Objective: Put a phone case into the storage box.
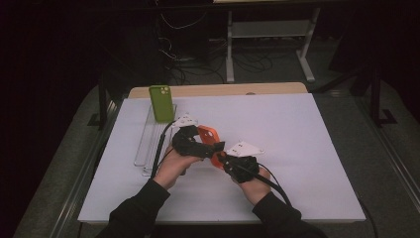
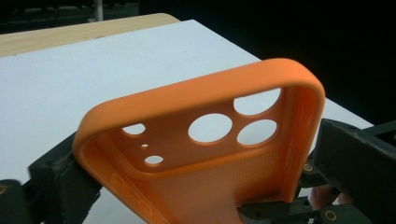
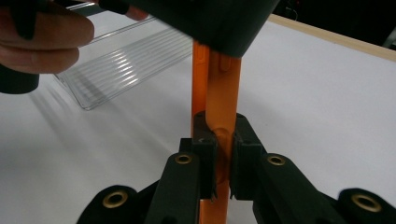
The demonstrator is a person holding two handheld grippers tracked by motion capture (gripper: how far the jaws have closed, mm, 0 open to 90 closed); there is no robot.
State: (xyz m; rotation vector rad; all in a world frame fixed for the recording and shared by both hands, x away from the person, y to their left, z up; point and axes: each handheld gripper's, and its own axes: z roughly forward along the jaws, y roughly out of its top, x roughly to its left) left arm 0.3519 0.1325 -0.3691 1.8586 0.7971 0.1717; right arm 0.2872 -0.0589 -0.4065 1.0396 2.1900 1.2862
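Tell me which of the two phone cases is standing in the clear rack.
The green case; it stands upright in the clear rack, while the orange case is held between both grippers.

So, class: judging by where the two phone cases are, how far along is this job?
Done: the green phone case stands upright in the clear rack. In hand: the orange phone case is off the table, the right gripper shut on its edge and the left gripper spanning its width. Left, probably: standing the orange case in the rack too.

Clear tray and green phone block the left; the white table's right side lies open
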